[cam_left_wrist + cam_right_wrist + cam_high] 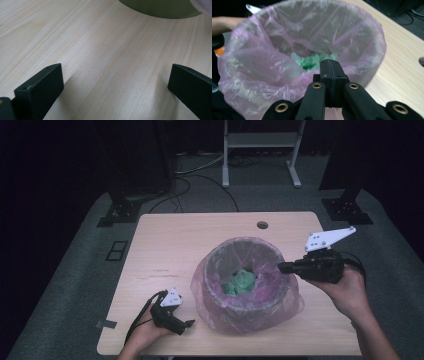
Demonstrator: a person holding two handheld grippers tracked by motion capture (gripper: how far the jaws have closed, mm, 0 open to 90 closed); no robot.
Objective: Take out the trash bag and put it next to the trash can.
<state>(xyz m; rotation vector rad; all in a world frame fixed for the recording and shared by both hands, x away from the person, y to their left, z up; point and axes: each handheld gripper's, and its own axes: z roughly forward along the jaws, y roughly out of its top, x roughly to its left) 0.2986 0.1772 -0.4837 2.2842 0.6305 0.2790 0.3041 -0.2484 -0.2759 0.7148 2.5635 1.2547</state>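
The right gripper (281,267), jaws closed at the rim, likely pinches the thin, limp, slippery pink liner bag (215,312), best gripped at its folded-over edge; the left gripper (189,323) rests wide open.

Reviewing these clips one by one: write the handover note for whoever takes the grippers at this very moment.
Right gripper: jaws shut at the near rim of the bin; whether they pinch the pink bag's edge I cannot tell.
Left gripper: open, holding nothing, low over the table left of the bin.
Bin: upright, lined with the pink bag, which drapes over the rim and bunches at the base. Green crumpled stuff lies at the bottom.
Done: bag is in and folded over the rim.
Left: probably gathering the bag's edge to lift or tie it; check the right grip first.
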